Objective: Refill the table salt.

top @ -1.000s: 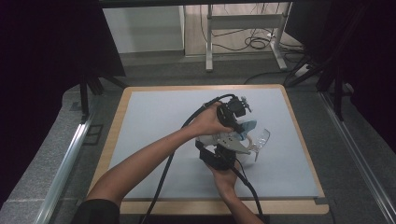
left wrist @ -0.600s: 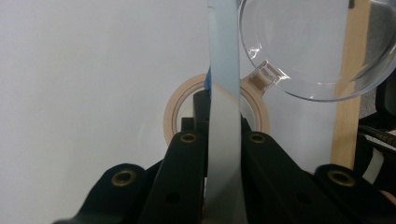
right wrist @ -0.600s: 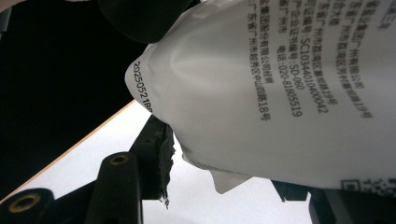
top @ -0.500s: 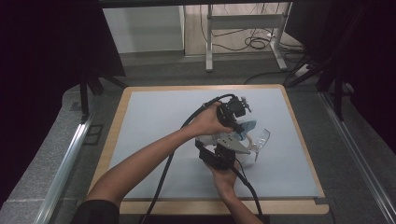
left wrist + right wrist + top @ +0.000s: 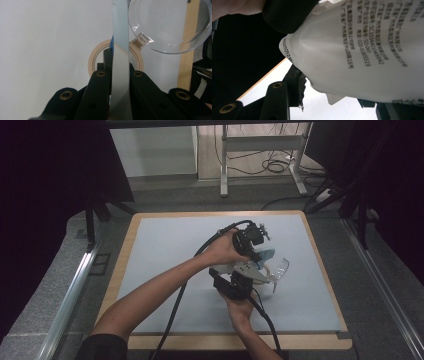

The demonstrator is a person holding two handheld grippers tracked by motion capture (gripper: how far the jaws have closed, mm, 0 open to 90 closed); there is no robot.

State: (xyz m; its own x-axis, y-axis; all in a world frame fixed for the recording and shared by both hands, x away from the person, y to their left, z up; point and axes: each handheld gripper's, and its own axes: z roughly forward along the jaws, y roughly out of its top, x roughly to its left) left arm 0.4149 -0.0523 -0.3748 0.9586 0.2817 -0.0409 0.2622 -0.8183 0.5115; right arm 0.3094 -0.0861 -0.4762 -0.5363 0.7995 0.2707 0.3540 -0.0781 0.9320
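A white packet [image 5: 362, 50] with black printed text hangs between my two grippers over the pale mat [image 5: 165, 250]. My left gripper [image 5: 117, 62] is shut on the packet's thin pale-blue edge [image 5: 120, 37], which runs straight up between its jaws. My right gripper [image 5: 332, 87] is closed on the packet's lower part; one pad touches its crumpled corner and the other jaw is mostly hidden behind it. From above, the left gripper [image 5: 255, 242] sits just beyond the right gripper [image 5: 237, 282], with the packet [image 5: 248, 269] between them.
A clear round plastic container [image 5: 170, 25] lies on the mat just right of the packet, also visible from above [image 5: 280, 267]. A beige tape roll [image 5: 93, 57] lies flat under the left gripper. The mat's wooden border [image 5: 188, 67] is close on the right.
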